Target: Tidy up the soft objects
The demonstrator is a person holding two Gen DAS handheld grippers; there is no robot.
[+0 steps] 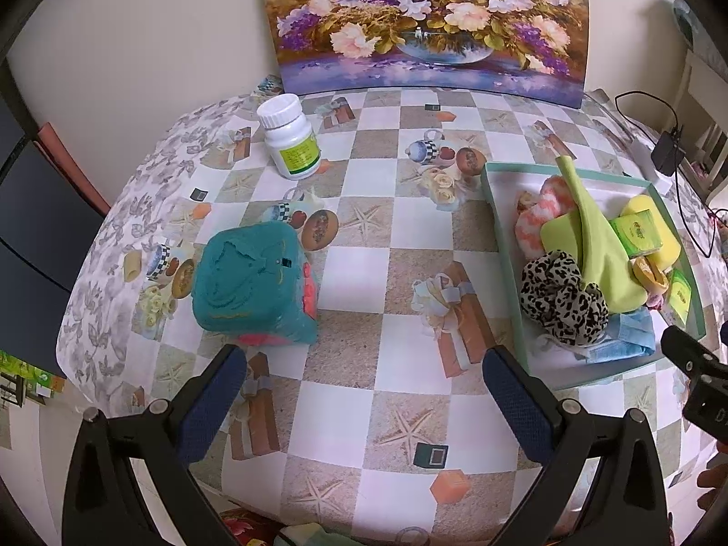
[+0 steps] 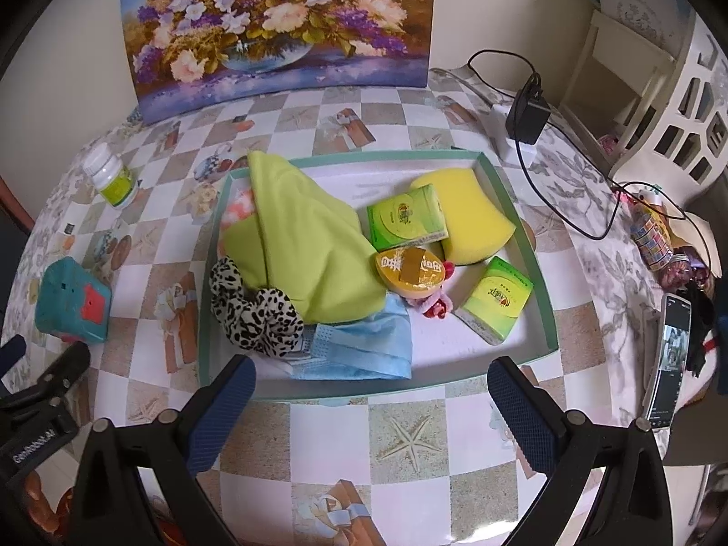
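Note:
A teal soft cube (image 1: 255, 284) with a red patch lies on the checked tablecloth, just beyond my open left gripper (image 1: 364, 402) and a little left of it; the same cube (image 2: 73, 302) shows at the left of the right wrist view. A teal-rimmed tray (image 2: 543, 273) holds a lime cloth (image 2: 305, 245), a leopard scrunchie (image 2: 255, 309), a blue face mask (image 2: 359, 346), a yellow sponge (image 2: 477, 218), two green tissue packs (image 2: 405, 216) and a yellow packet (image 2: 416, 270). My right gripper (image 2: 371, 402) stands open at the tray's near edge, holding nothing.
A white pill bottle (image 1: 289, 136) stands at the back left. A flower painting (image 1: 427, 18) leans on the wall. A black charger (image 2: 528, 113) with cables, a phone (image 2: 669, 359) and a white plastic basket (image 2: 673, 91) sit to the right. The table edge curves near on the left.

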